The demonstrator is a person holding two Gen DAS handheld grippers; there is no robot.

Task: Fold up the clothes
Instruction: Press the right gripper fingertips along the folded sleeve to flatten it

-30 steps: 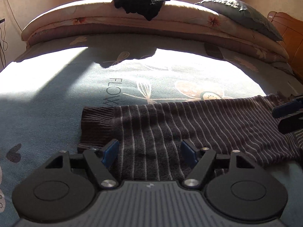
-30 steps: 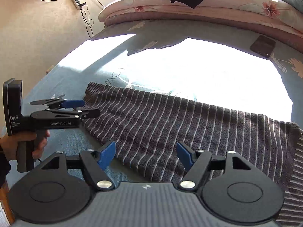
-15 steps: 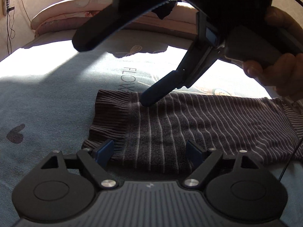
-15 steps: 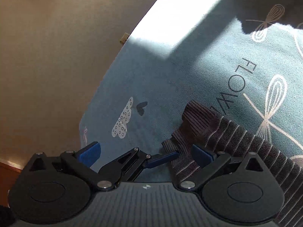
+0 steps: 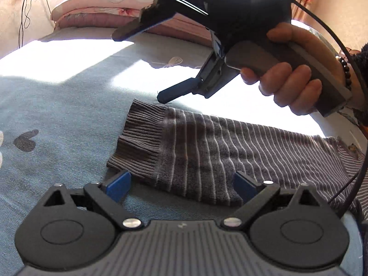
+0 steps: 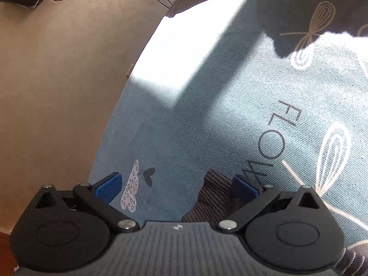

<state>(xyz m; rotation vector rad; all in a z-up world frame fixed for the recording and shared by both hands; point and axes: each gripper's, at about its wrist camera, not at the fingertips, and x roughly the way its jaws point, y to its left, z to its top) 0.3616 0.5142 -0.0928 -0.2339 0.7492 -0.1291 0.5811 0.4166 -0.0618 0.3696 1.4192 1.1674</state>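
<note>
Knitted striped sweater [image 5: 230, 151] lying as a long narrow band on bedspread [image 5: 57, 115] — part-folded perhaps, lengthwise fold remaining; left gripper [image 5: 181, 185] and right gripper [image 6: 176, 187] both spread wide, holding nothing.

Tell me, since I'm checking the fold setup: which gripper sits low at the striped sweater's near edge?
The left gripper, open, its blue pads straddling the striped sweater's near edge. The right gripper, held in a hand, hovers open above the ribbed hem.
</note>
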